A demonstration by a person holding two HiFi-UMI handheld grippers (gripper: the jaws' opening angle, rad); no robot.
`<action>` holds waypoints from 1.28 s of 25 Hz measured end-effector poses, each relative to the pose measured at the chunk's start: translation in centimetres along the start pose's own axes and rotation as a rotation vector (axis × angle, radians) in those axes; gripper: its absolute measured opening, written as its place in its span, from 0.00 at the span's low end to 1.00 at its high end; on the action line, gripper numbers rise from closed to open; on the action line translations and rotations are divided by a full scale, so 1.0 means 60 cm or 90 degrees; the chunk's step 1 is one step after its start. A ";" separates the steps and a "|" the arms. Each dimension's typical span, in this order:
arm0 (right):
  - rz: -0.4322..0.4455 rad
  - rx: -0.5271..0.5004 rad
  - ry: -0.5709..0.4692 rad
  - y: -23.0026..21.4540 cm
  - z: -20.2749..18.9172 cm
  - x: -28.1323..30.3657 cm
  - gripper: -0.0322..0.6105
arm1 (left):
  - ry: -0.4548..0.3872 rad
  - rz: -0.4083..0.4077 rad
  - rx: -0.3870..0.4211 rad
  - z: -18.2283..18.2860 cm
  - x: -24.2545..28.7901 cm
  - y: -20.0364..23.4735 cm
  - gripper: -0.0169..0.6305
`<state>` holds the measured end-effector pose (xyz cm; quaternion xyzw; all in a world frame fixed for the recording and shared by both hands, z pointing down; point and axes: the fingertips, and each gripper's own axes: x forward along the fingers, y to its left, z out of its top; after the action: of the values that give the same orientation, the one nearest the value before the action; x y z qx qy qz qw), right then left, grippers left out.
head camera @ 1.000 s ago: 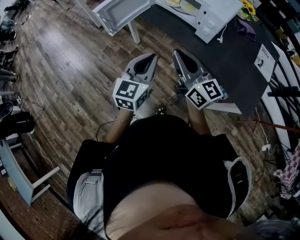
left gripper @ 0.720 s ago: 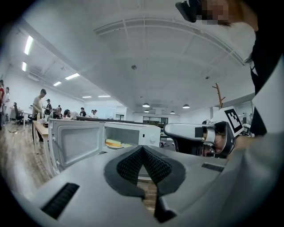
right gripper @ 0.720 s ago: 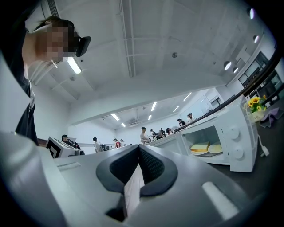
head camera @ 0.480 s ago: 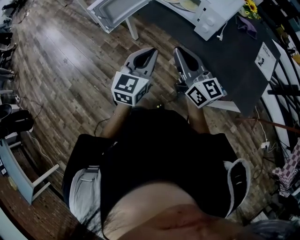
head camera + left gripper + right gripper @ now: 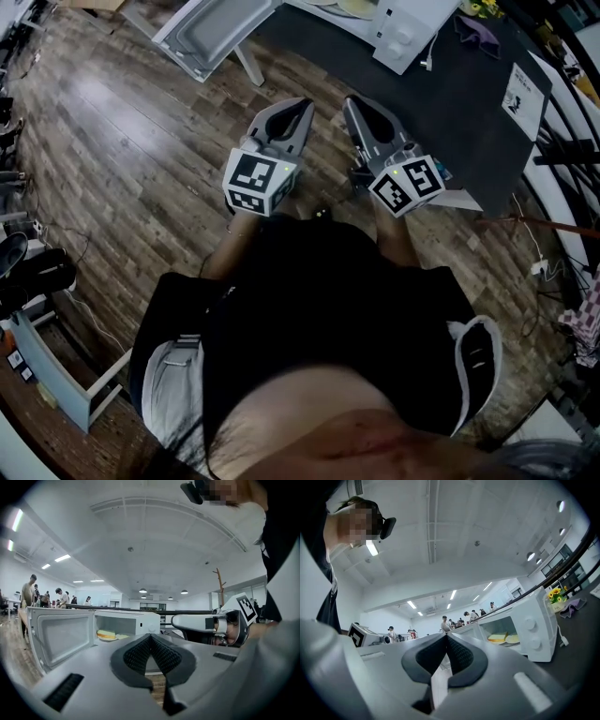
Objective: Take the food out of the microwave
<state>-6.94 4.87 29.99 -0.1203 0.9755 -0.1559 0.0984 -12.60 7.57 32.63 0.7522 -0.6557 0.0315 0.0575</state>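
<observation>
The white microwave (image 5: pixel 405 30) stands on a dark table with its door (image 5: pixel 202 36) swung open to the left. Inside it lies yellow food (image 5: pixel 106 633) on a plate, which the right gripper view shows as a sandwich-like slab (image 5: pixel 498 637). My left gripper (image 5: pixel 302 105) and right gripper (image 5: pixel 351 103) are held side by side over the wooden floor, short of the table, pointing toward the microwave. Both are shut with nothing between the pads. In the left gripper view the left gripper (image 5: pixel 150 637) has the right gripper (image 5: pixel 197 622) beside it.
The dark table (image 5: pixel 469 122) carries a white paper sign (image 5: pixel 527 94) and yellow flowers (image 5: pixel 556 594) beside the microwave. Cables lie on the floor at the right. A white frame (image 5: pixel 56 375) stands at the lower left. Several people stand far behind the microwave.
In the head view the microwave and table have slid toward the top left edge. Both grippers stay shut, side by side, at about the same place in the picture.
</observation>
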 end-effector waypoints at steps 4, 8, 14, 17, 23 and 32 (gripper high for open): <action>-0.027 -0.004 -0.006 -0.011 0.002 0.012 0.05 | -0.005 -0.034 0.011 0.009 0.019 0.007 0.03; -0.057 0.005 -0.010 -0.019 -0.004 0.027 0.05 | 0.019 -0.058 0.016 0.002 0.035 0.027 0.03; -0.114 0.005 -0.020 -0.042 -0.003 0.053 0.05 | 0.026 -0.123 0.008 0.007 0.079 0.053 0.03; -0.146 -0.001 -0.029 -0.058 -0.003 0.067 0.05 | 0.025 -0.163 0.012 0.011 0.097 0.058 0.03; -0.181 -0.014 -0.036 -0.072 -0.009 0.118 0.05 | 0.028 -0.192 0.014 0.021 0.123 0.116 0.03; -0.238 -0.029 -0.034 -0.090 -0.018 0.193 0.05 | 0.040 -0.237 -0.004 0.013 0.151 0.197 0.03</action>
<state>-17.13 -2.87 30.95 -0.3055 0.9365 -0.1462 0.0911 -23.05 -2.99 33.49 0.8589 -0.5032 0.0418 0.0854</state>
